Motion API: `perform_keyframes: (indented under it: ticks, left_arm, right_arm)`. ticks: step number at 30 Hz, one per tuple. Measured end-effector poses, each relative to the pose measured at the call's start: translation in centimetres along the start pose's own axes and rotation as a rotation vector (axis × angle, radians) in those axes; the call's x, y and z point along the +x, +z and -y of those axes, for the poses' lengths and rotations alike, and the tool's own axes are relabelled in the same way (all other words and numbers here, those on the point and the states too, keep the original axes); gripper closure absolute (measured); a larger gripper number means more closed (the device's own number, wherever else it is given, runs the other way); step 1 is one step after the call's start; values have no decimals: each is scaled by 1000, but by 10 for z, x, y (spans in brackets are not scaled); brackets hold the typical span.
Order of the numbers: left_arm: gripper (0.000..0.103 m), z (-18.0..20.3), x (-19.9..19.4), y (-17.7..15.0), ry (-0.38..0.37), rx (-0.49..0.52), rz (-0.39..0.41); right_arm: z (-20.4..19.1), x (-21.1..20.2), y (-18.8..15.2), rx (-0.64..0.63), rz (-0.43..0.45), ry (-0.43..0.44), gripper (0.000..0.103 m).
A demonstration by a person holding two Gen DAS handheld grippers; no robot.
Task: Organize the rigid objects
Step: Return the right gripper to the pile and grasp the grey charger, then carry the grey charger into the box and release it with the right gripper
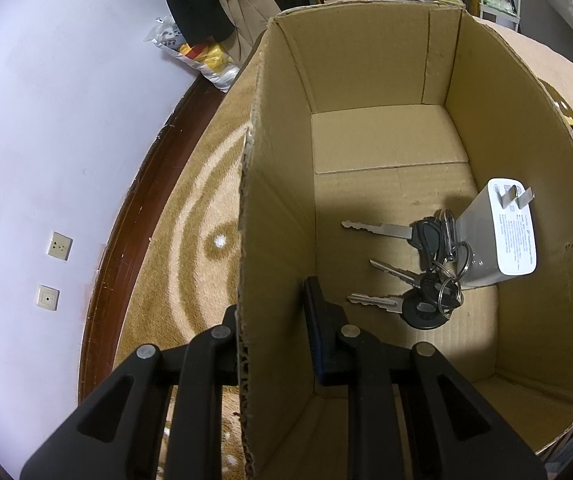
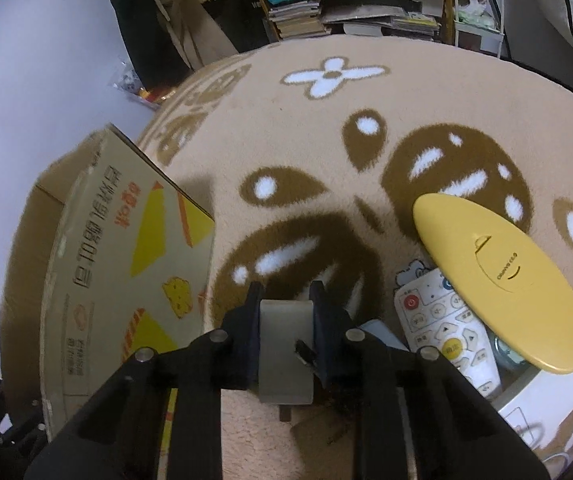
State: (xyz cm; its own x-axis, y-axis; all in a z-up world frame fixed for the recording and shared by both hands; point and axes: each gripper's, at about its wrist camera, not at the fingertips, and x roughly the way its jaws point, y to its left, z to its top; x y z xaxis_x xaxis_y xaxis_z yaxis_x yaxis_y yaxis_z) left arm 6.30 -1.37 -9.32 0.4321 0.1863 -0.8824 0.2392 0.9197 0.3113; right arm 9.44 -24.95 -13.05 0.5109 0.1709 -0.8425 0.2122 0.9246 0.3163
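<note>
An open cardboard box [image 1: 370,60] stands on the rug. A bunch of keys [image 1: 418,272] and a white plug charger [image 1: 498,236] lie on its floor at the right. My left gripper [image 1: 271,298] straddles the box's left wall, one finger outside and one inside, shut on that wall. In the right wrist view my right gripper [image 2: 286,296] is shut on a grey rectangular block [image 2: 284,348] just above the rug. The same box [image 2: 98,264] stands to its left with its printed side showing.
A yellow oval lid-like object [image 2: 498,276] lies over a white remote [image 2: 446,332] and a white container [image 2: 546,400] to the right of my right gripper. The beige patterned rug [image 2: 306,128] spreads ahead. Shelves with books [image 2: 298,16] and a wall [image 1: 46,120] lie beyond.
</note>
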Motion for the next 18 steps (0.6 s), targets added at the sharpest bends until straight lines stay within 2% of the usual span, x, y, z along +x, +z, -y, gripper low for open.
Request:
perform_keyframes:
  ticks: [7,10,18]
  left_arm:
    - [83,0,1,0,0,4,-6]
    - [83,2,1,0,1,4,-6]
    - [83,3,2,0,2,5,-7]
  right_arm:
    - [-10,-21,4,-21,130,47,79]
    - [-15,-29,4,-43,181,22,79]
    - [-24,-53,6,-73,241,28,79]
